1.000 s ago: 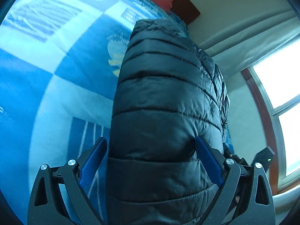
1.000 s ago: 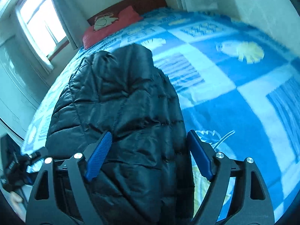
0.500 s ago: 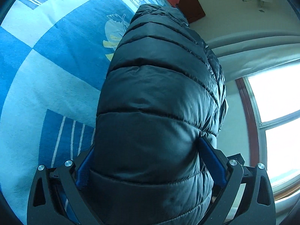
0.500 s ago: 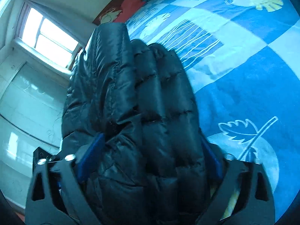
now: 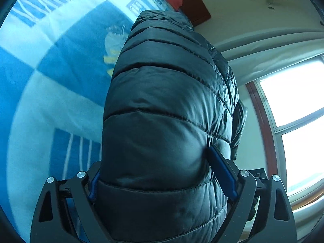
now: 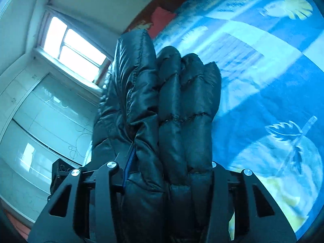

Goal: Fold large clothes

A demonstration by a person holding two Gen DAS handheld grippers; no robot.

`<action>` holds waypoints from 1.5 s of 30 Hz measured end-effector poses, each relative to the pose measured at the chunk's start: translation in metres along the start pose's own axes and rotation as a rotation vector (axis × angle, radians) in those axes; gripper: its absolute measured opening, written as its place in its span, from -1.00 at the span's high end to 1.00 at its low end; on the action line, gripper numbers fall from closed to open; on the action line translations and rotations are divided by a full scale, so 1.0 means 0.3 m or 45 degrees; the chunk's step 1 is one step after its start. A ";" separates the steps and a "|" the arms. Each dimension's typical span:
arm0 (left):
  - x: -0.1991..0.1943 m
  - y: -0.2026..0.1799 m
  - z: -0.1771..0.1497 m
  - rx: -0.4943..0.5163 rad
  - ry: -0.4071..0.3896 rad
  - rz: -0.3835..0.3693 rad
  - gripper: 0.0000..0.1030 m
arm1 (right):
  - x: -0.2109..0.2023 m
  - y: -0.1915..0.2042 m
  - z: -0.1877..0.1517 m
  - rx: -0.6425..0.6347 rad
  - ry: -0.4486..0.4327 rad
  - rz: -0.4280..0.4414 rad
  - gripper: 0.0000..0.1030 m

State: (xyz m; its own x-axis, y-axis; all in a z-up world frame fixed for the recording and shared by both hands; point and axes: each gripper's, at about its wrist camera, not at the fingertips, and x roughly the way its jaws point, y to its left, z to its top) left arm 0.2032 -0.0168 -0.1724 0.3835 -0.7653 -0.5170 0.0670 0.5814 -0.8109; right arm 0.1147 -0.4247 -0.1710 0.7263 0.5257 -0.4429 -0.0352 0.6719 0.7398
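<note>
- Step in hand, as I read it: carrying a fold over. Both grippers grasp the black puffer jacket (image 5: 166,125) and hold its gripped edge up off the bed (image 5: 50,93).
- Left gripper (image 5: 162,174): clenched on a thick quilted roll of the jacket, blue pads pressed into the padding on both sides.
- Right gripper (image 6: 168,168): clamped on a bunched stack of several layers of the jacket (image 6: 162,121), jaws close together.
- The jacket stands between each gripper's fingers above the blue patterned blanket; the far end probably rests on the bed, but the jacket itself blocks that view.
- Red pillow (image 6: 162,18) and headboard sit at the far end, window (image 6: 75,48) to the side.
- Next move calls for: swing both grippers together toward the far end, keep the edge level, lower it flat onto the rest of the jacket, then release.
- Risk: puffy layers spring back or slip from the right gripper.
</note>
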 end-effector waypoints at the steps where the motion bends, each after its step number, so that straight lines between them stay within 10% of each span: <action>1: -0.008 0.003 0.011 0.005 -0.009 0.003 -0.70 | 0.013 0.020 0.001 -0.015 0.000 0.010 0.19; 18: -0.155 0.125 0.118 -0.024 -0.177 0.149 -0.66 | 0.448 0.209 0.005 -0.027 0.145 0.176 0.22; 30: -0.190 0.174 0.164 -0.155 -0.133 0.098 -0.69 | 0.448 0.259 0.027 -0.045 0.208 0.023 -0.41; 45: -0.235 0.214 0.181 -0.248 -0.152 0.071 -0.68 | 0.422 0.233 0.076 -0.045 0.249 0.044 -0.58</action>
State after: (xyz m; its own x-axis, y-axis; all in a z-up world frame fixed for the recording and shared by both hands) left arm 0.2303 0.0895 -0.1730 0.4884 -0.6888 -0.5358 -0.1317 0.5487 -0.8256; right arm 0.2198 -0.3231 -0.1639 0.5770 0.6377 -0.5103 -0.0840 0.6678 0.7396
